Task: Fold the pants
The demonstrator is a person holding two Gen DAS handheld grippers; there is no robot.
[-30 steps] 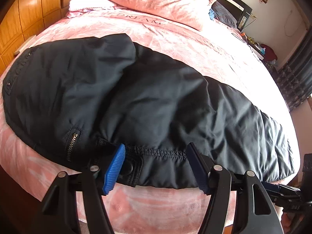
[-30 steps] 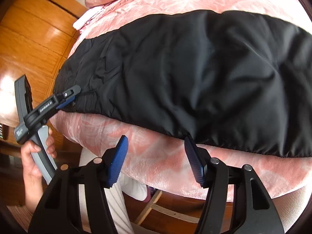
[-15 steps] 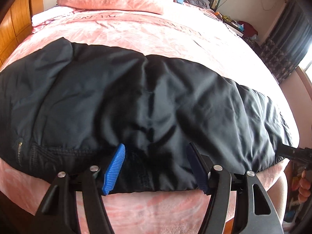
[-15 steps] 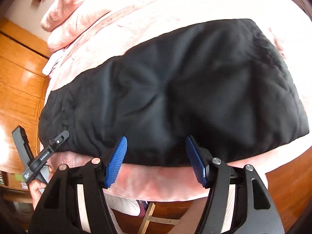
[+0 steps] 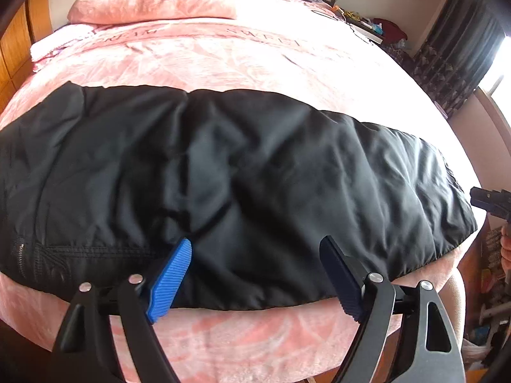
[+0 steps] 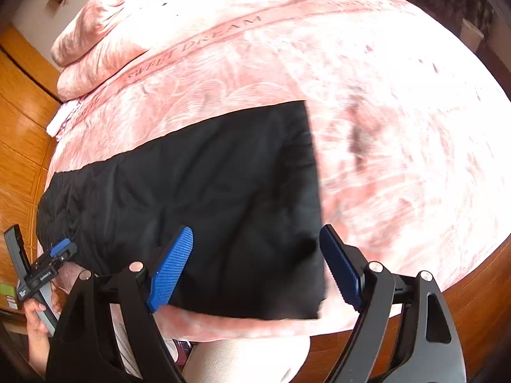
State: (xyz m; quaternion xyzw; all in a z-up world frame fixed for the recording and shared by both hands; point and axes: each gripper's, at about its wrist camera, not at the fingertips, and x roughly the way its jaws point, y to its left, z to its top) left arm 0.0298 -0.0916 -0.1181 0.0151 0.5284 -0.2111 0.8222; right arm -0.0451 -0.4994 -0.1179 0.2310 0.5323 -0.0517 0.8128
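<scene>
Black pants [image 5: 242, 178] lie flat in a long strip across the near edge of a pink bed. In the left wrist view my left gripper [image 5: 255, 274] is open and empty, just above the pants' near hem at mid-length. In the right wrist view the pants [image 6: 198, 198] end at the leg cuffs, and my right gripper [image 6: 255, 268] is open and empty above the cuff end's near corner. The left gripper also shows in the right wrist view [image 6: 48, 268] at the far left by the waist. The tip of the right gripper shows in the left wrist view [image 5: 488, 199] at the right edge.
The pink bedspread [image 5: 223, 60] stretches beyond the pants, with pink pillows [image 5: 153, 0] at the head. A wooden wardrobe [image 6: 19, 121] stands to the left. A cluttered bedside table [image 5: 367, 25] and dark curtains [image 5: 456, 60] lie at the far right.
Both grippers have moved right along the pants' near edge and pulled back and up. The right gripper now looks at the cuff end instead of the mid-leg.
</scene>
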